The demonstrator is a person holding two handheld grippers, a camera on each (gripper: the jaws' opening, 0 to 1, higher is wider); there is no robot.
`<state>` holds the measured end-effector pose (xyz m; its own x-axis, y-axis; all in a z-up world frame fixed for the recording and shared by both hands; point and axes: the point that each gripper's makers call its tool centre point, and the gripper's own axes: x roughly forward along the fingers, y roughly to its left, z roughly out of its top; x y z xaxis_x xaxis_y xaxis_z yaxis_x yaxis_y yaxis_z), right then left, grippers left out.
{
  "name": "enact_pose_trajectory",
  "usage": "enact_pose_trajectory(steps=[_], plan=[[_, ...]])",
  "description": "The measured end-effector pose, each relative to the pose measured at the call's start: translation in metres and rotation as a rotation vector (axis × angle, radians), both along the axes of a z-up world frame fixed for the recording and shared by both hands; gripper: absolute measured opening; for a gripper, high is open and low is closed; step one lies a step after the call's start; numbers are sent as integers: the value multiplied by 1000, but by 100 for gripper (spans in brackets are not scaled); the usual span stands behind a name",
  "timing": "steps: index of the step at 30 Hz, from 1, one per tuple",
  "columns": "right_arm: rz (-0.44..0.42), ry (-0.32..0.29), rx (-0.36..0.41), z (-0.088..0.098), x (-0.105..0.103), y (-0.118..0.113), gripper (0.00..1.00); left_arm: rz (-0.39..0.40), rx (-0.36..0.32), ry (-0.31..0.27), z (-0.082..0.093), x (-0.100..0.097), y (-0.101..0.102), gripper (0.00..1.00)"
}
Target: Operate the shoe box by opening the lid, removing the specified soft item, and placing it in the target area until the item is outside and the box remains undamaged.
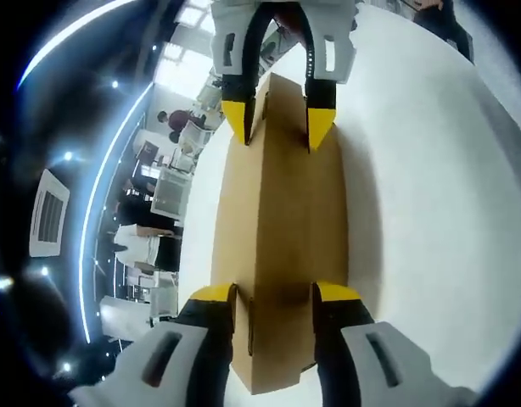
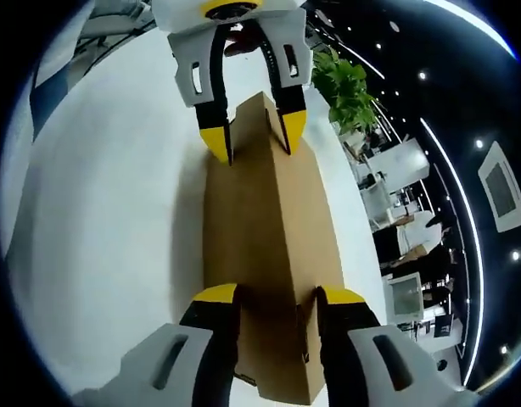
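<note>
On the white table (image 1: 447,170): cardboard shoe box (image 1: 282,229), long axis running gripper to gripper; left gripper (image 1: 275,297) and right gripper (image 2: 276,298) each pinching 1 end.

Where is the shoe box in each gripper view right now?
Left gripper view: the shoe box runs up the centre, from that view's own jaws to the right gripper at the far end.
Right gripper view: it runs up the centre to the left gripper.
Shared landmark: the white table.
</note>
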<state>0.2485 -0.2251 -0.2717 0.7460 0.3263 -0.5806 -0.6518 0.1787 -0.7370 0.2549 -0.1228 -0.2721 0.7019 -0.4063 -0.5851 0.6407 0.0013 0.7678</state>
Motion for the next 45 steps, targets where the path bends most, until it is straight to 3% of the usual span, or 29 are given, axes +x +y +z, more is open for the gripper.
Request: enact_pose_trajectory(steps=[7,17,28,32,45], plan=[[-2,-26,27,15,4,6,36,29,-35,-10,14,6,2,38],[8,-38,37,20,8,8,37,35,-78,-20,29,9,-1,43],[-27,-52,8,23,12,-11,39,25,-45,-36,27,16,7,40],[-31,-63,5,27,12,-15,37,2,-33,-27,27,14,6,33],[-23,-69,-16,30,11,-13,34,-7,-11,-28,24,22,6,34]])
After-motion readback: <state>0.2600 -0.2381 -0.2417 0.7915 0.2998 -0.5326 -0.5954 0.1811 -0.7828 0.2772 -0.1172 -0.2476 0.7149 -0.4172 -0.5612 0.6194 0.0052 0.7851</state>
